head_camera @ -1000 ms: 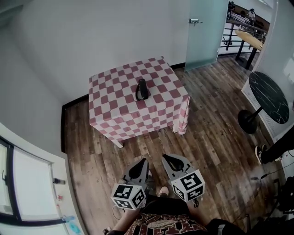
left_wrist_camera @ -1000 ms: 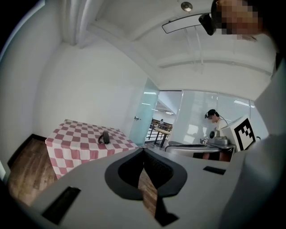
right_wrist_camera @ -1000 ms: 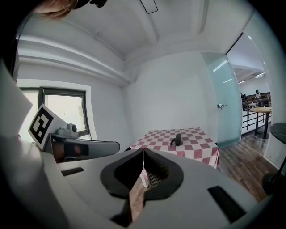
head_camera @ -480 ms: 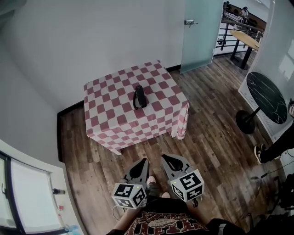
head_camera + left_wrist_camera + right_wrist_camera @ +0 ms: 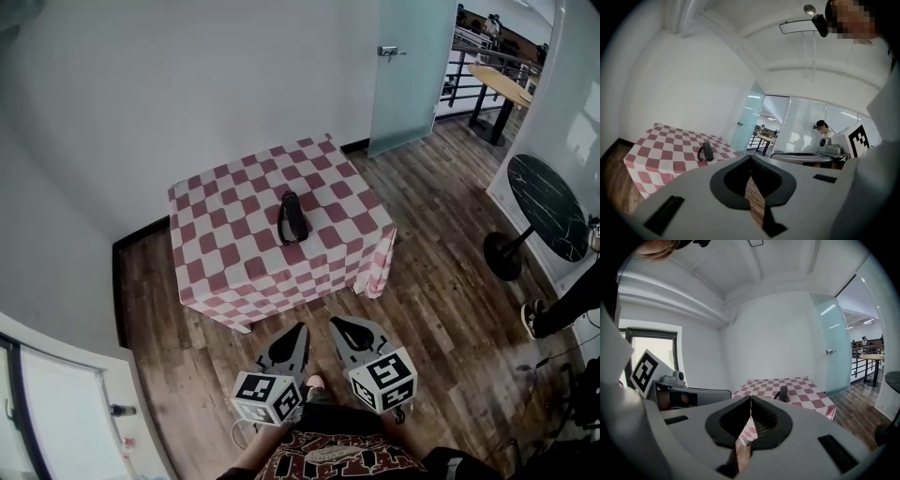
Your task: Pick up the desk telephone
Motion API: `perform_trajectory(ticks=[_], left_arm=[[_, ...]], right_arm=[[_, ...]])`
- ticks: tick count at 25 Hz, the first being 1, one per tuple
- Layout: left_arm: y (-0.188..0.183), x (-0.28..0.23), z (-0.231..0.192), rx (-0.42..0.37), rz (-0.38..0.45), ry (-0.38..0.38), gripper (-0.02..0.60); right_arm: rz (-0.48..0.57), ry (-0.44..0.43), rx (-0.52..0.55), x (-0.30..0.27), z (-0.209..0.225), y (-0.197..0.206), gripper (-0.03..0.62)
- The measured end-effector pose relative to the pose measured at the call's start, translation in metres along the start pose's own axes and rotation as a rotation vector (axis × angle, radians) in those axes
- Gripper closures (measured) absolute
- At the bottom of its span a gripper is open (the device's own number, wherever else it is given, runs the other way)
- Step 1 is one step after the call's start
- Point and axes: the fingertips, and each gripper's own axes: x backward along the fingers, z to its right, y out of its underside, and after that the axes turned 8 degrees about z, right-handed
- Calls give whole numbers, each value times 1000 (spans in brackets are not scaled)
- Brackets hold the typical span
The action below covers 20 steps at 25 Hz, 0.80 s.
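Observation:
A black desk telephone (image 5: 292, 217) lies near the middle of a table with a red and white checked cloth (image 5: 225, 248). In the left gripper view the telephone (image 5: 707, 151) shows small on that cloth, and in the right gripper view the telephone (image 5: 783, 393) stands beyond the jaws. My left gripper (image 5: 298, 330) and right gripper (image 5: 337, 324) hang side by side over the wood floor, short of the table's near edge. Both are shut, tips together, with nothing between them.
A frosted glass door (image 5: 409, 66) stands at the back right. A round black table (image 5: 548, 202) is at the right, with a person's leg and shoe (image 5: 539, 314) near it. White walls close the back and left; a window (image 5: 56, 412) is at lower left.
The table and telephone sit lower and larger in the head view than a second ago: I have come closer to it. Both grippers keep the same pose, shut.

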Motion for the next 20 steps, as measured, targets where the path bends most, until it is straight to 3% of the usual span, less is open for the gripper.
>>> perform_trajectory(ticks=[12,20], left_arm=[[-9,-20,-47,6,-34,45,574],[-19,-22,-64,40,-8,29,574]], right_arm=[[5,46,-26,-52,0,0,574],[-27,59,-12,-64,-1,-1,574]])
